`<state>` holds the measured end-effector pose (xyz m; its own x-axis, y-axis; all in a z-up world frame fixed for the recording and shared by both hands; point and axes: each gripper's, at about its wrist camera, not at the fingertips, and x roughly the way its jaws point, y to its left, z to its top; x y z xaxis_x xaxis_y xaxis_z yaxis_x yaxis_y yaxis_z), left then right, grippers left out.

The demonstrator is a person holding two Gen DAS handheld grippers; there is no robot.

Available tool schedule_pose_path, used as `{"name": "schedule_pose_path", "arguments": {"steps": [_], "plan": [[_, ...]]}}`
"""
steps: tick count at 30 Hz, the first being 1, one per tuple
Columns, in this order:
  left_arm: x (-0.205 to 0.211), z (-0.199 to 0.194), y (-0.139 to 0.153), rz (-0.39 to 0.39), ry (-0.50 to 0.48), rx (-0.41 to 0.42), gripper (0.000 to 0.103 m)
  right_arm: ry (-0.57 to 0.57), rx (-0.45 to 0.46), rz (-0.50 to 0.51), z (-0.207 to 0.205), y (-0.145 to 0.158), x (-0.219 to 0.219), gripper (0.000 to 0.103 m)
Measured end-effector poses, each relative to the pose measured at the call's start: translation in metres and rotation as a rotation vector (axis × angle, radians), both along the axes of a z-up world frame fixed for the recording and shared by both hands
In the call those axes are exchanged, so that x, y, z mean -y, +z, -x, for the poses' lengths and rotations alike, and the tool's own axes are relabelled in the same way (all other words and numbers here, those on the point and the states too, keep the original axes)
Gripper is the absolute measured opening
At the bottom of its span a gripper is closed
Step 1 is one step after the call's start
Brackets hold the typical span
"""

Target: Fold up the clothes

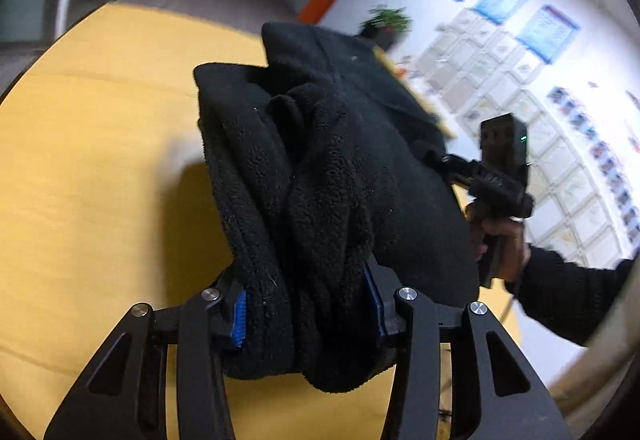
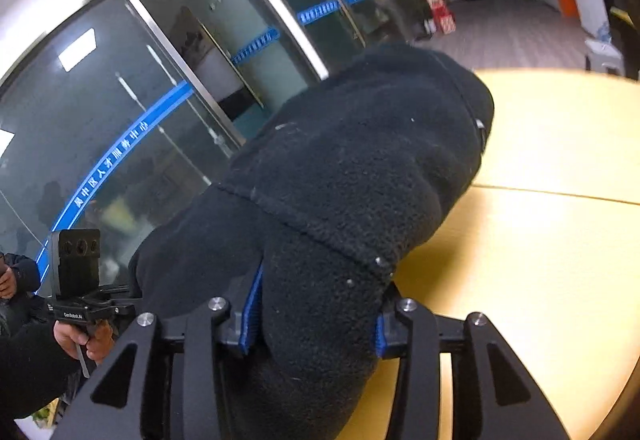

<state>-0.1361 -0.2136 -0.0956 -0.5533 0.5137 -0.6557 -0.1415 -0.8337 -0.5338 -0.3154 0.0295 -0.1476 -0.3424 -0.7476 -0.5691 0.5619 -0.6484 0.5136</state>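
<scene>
A black fleece garment [image 1: 328, 168] hangs bunched in the air above the yellow table [image 1: 100, 160]. My left gripper [image 1: 308, 312] is shut on a thick fold of it between the blue pads. My right gripper [image 2: 316, 316] is shut on another part of the same fleece [image 2: 360, 168], which shows a seam across it. In the left wrist view the right gripper's body [image 1: 500, 176] and the hand holding it show at the right, behind the cloth. In the right wrist view the left gripper's body [image 2: 76, 280] shows at the lower left.
The yellow table [image 2: 540, 240] has a seam line across its top. Glass partitions with blue stripes [image 2: 160, 112] stand beyond it. A white wall with framed sheets [image 1: 500, 60] and a potted plant [image 1: 388, 20] lie on the other side.
</scene>
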Motion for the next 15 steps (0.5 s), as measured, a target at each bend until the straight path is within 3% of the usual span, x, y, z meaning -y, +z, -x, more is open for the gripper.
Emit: {"name": "schedule_pose_path", "arguments": {"steps": [3, 5, 7, 10, 13, 15], "plan": [[0.016, 0.039, -0.053, 0.043, 0.033, 0.093, 0.044, 0.003, 0.114, -0.111, 0.039, -0.064, 0.021, 0.047], [0.022, 0.049, -0.070, 0.020, 0.034, 0.088, 0.051, -0.008, 0.111, -0.143, 0.042, -0.078, 0.021, 0.053], [0.026, 0.049, -0.067, 0.024, 0.033, 0.070, 0.051, -0.019, 0.119, -0.157, 0.045, -0.075, 0.022, 0.056], [0.018, 0.042, -0.058, 0.082, 0.017, 0.050, 0.057, -0.046, 0.103, -0.261, 0.036, -0.065, 0.026, 0.073], [0.000, 0.030, -0.049, 0.128, 0.029, 0.049, 0.080, -0.043, 0.088, -0.338, 0.022, -0.046, 0.033, 0.089], [-0.013, 0.024, -0.027, 0.162, 0.050, -0.003, 0.093, -0.042, 0.069, -0.378, 0.006, -0.028, 0.039, 0.093]]}}
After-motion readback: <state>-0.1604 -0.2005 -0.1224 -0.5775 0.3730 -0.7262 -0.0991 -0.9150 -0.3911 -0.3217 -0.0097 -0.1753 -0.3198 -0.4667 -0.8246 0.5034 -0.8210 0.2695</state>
